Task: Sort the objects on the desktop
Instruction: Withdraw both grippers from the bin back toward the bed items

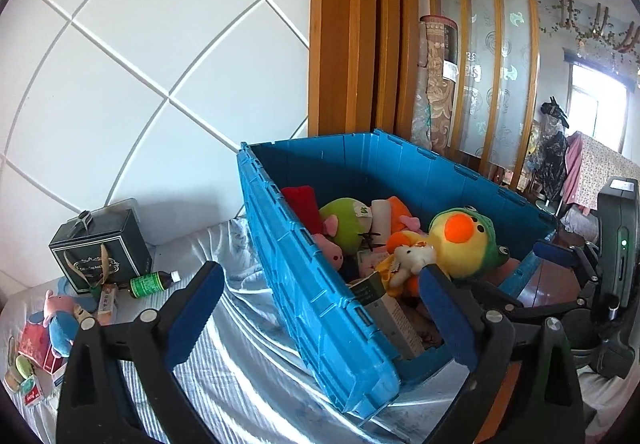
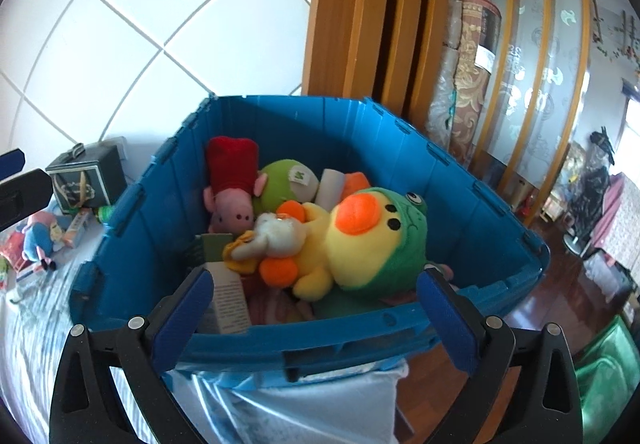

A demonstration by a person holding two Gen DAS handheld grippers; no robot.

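Right wrist view: your right gripper [image 2: 312,318] gapes empty — the yellow duck plush [image 2: 360,240] lies just beyond its jaws in the blue crate [image 2: 132,228]. Your left gripper [image 1: 320,308] is spread too, holding nothing.

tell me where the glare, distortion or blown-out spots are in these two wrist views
Left wrist view: the bright window at the right is blown out, sunlight streaks across the striped grey table cover, and the white wall tile lines bow into curves. Right wrist view: the same fisheye bending, dark vignette in the corners, and sheen on the red-brown wooden floor; the blue plastic crate stays sharp.
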